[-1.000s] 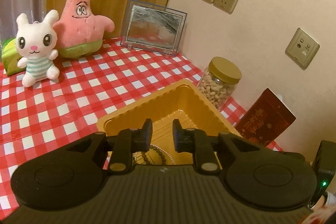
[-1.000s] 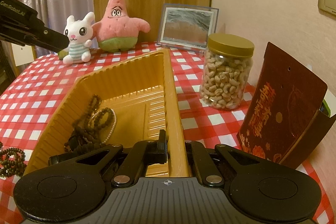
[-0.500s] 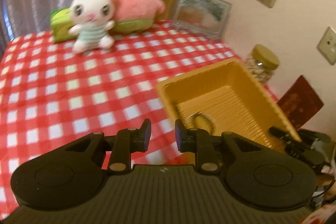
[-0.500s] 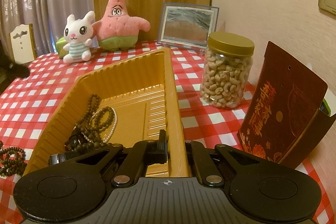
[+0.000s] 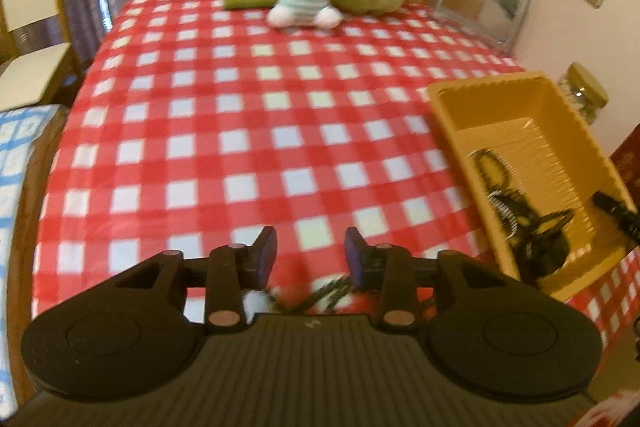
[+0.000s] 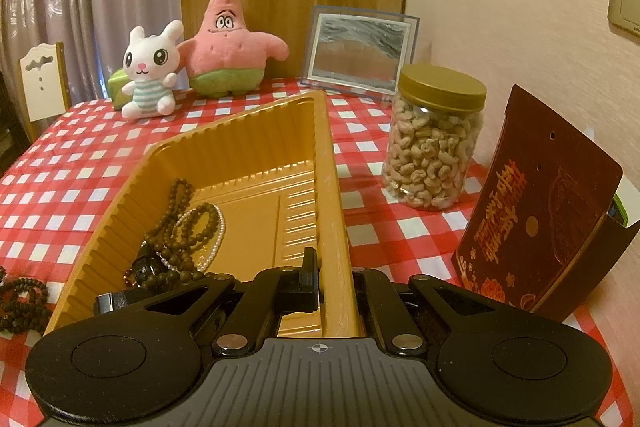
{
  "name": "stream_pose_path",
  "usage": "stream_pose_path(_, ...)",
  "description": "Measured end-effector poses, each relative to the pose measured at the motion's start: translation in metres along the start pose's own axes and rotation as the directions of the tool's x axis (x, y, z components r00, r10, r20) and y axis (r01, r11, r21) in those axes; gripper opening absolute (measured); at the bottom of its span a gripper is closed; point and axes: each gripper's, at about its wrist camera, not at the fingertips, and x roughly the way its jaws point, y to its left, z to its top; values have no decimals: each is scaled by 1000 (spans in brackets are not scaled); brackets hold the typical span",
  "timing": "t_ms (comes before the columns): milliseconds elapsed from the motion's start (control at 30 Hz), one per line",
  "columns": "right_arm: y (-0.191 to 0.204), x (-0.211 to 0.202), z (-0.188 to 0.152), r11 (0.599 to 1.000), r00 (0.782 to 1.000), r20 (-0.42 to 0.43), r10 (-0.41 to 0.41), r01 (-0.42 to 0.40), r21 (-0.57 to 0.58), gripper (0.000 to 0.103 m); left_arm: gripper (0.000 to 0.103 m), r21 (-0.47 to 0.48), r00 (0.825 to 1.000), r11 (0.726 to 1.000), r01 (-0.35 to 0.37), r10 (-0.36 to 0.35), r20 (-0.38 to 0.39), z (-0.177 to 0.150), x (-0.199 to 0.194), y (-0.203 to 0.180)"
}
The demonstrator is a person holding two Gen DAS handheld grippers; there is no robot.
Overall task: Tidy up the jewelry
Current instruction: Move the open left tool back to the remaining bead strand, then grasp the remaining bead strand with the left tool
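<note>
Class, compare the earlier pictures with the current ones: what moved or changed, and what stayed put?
The left gripper swung away from above the yellow tray to the tablecloth beside it; its empty jaws are opening over a dark bead string. The right gripper stayed clamped on the tray's rim; the jewelry inside is unmoved.

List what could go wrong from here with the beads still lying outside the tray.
1. The left gripper is opening over a bead strand half hidden under it and blurred; it may close on only part of the strand or snag the tablecloth.
2. The right gripper is shut on the tray wall; pulling could tip the necklaces out.
</note>
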Motion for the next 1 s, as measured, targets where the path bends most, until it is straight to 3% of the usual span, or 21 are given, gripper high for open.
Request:
stream_pose_path(267, 0, -1, -2, 1000, 1000, -8, -4, 4, -8, 3, 41, -35, 999, 999, -27, 26, -18, -32, -5, 17)
stream_pose_path(433, 1, -2, -3, 1000, 1000, -14, -7, 6, -10, 3, 48, -21, 1000, 1000, 5, -6, -28, -48, -5, 10)
stream_pose_path(667, 2, -3, -3, 1000, 1000, -15, -7, 7, -12, 3, 59, 132, 997, 989, 65, -61, -36, -62, 6, -23)
stream_pose_path(1000, 2, -3, -4, 1000, 1000, -15, -8, 8, -12, 3, 62, 359, 997, 930, 76, -68, -35, -72, 29, -61)
